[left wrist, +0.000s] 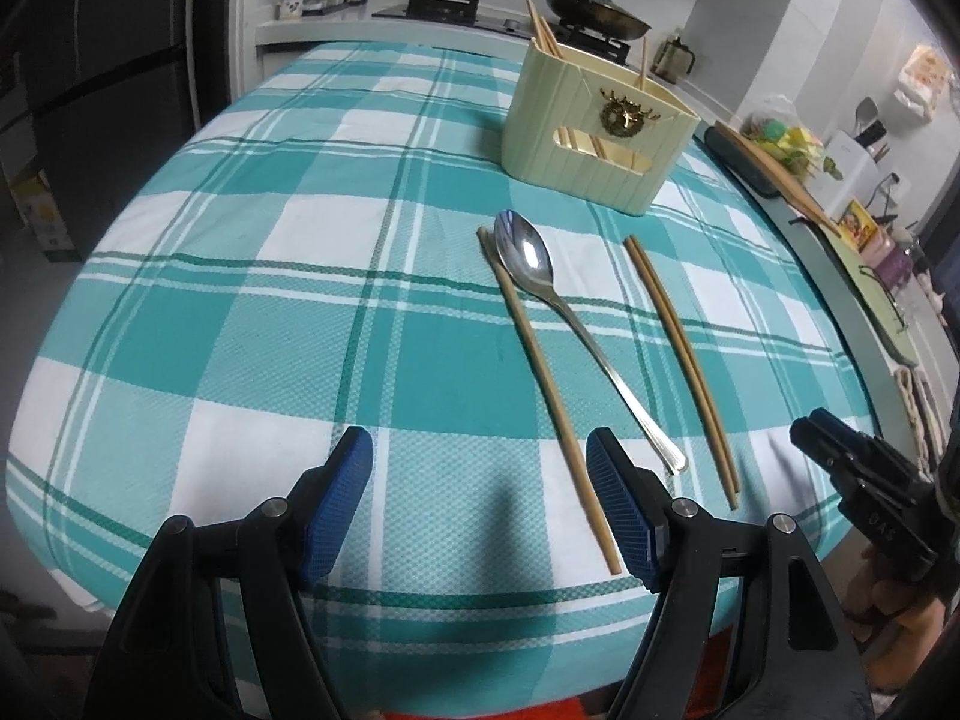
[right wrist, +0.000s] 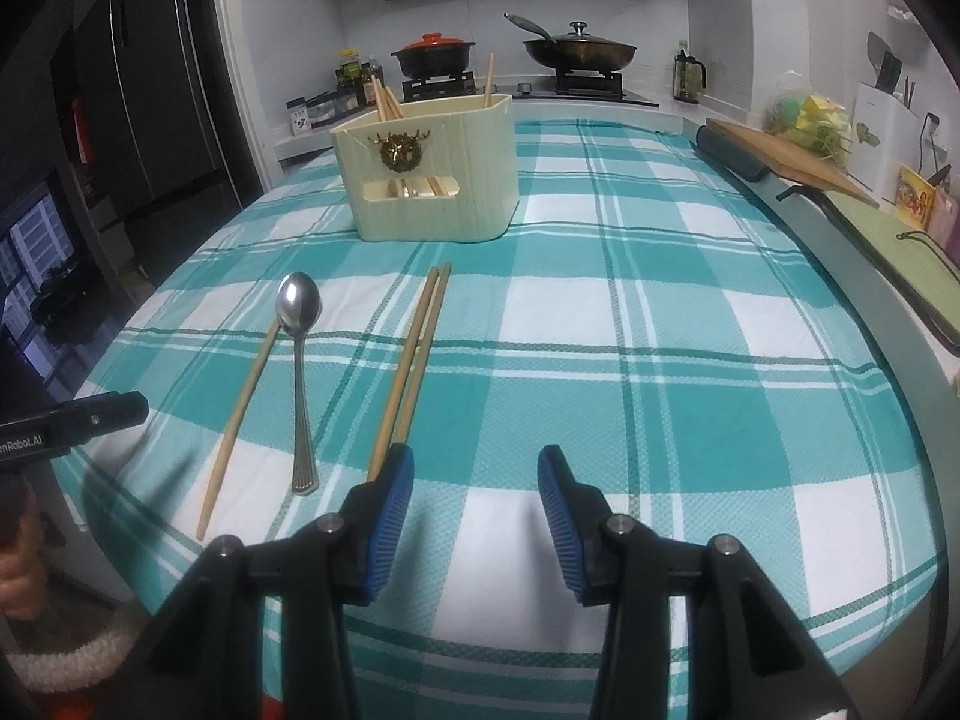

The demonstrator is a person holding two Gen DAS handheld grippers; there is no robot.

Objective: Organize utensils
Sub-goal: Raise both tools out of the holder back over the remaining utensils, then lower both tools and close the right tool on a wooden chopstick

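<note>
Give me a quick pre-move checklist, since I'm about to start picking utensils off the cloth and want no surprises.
1. Left gripper open, nothing between its fingers: ok.
2. Right gripper open and empty: ok.
3. Spoon lying free of other utensils: not ok, its bowl overlaps the single chopstick.
4. Chopstick pair together, clear of the spoon: ok.
5. Holder upright: ok.
6. Room left inside the holder: cannot tell.
</note>
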